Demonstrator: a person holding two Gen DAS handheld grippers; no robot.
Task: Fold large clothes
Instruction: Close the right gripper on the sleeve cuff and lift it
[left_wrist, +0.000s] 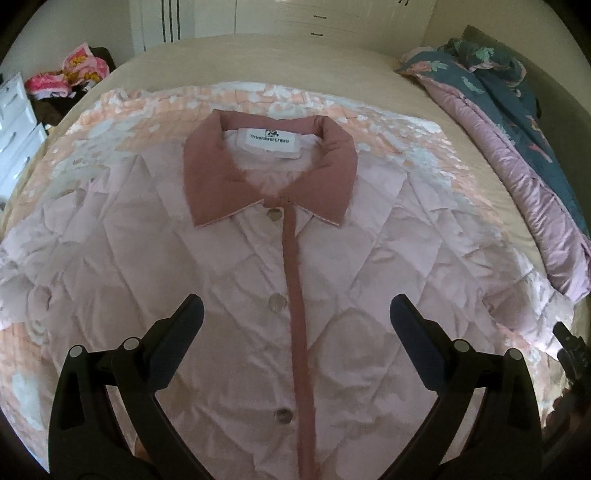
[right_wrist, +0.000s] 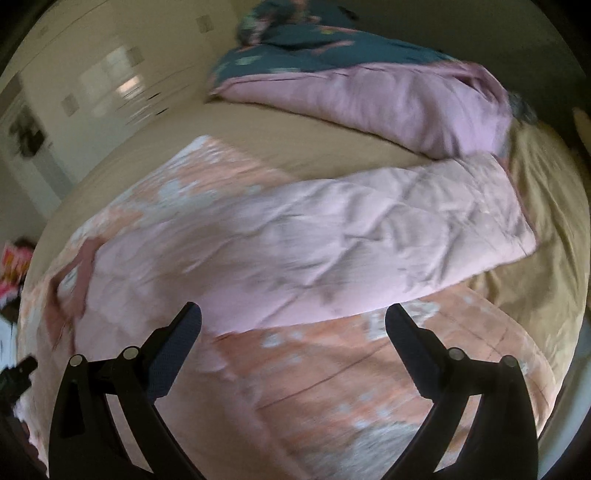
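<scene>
risk, sleeve: the right sleeve (right_wrist: 388, 236) is long and puffy; in my judgement a pinch taken too shallow on the slick quilted cloth would slip out as it is carried across, and the sleeve would land crooked.
risk, blanket: the jacket (left_wrist: 258, 288) lies on a peach patterned blanket (right_wrist: 332, 387); a grip that goes too deep could catch the blanket too and drag it up with the fold.
risk, duvet: the sleeve's far end lies just beside the pink and teal duvet (right_wrist: 369, 99), heaped at the far right of the bed (right_wrist: 546, 240); a wide swing there could snag it.
risk, view: the right wrist view is blurred, so where the sleeve's edge lies is hard to judge.
jacket: pale pink, quilted, spread flat and face up, buttoned shut, with the dusty rose collar (left_wrist: 207, 173) at the far end and the placket running toward the near edge.
left gripper (left_wrist: 295, 314): released, jaws spread wide, holding nothing; it hangs over the jacket's chest, the placket and the middle button (left_wrist: 277, 302) between its fingers.
right gripper (right_wrist: 293, 321): released too, jaws wide apart and empty; it is above the blanket just near of the right sleeve, whose lower edge runs across just beyond the fingertips.
step: no fold made yet, judging from the flat jacket; the right sleeve looks like the first part to take.
room: wardrobe (left_wrist: 332, 22) beyond the bed, white drawers (left_wrist: 18, 129) at far left.
</scene>
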